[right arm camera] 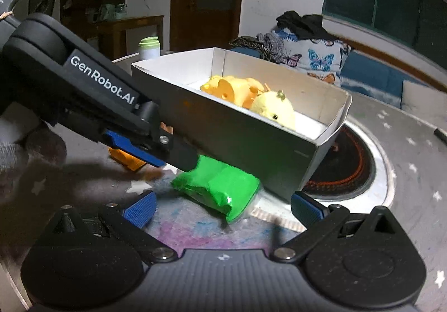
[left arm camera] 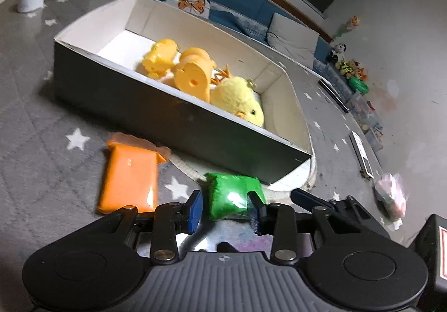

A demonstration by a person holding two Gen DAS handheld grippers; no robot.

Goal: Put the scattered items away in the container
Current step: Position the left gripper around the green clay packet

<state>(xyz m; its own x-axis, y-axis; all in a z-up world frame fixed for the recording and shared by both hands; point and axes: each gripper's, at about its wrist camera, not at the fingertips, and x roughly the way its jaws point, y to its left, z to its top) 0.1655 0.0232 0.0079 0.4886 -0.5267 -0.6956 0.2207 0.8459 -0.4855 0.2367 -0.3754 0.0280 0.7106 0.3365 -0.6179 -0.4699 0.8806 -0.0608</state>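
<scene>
Two packets are still sitting out on the table (left arm camera: 33,105): the green packet (left arm camera: 234,197) just beside the box (left arm camera: 178,122), and the orange packet (left arm camera: 128,175) next to it. I'm closing my left claw (left arm camera: 226,210) around the green one, pads at both its sides, though I can't tell if it's squeezing yet. It's looking soft, squishy and light, with slick shiny wrap, so I'm grabbing across the fat middle. My right claw (right arm camera: 222,208) is hanging wide open nearby, holding nothing.
</scene>
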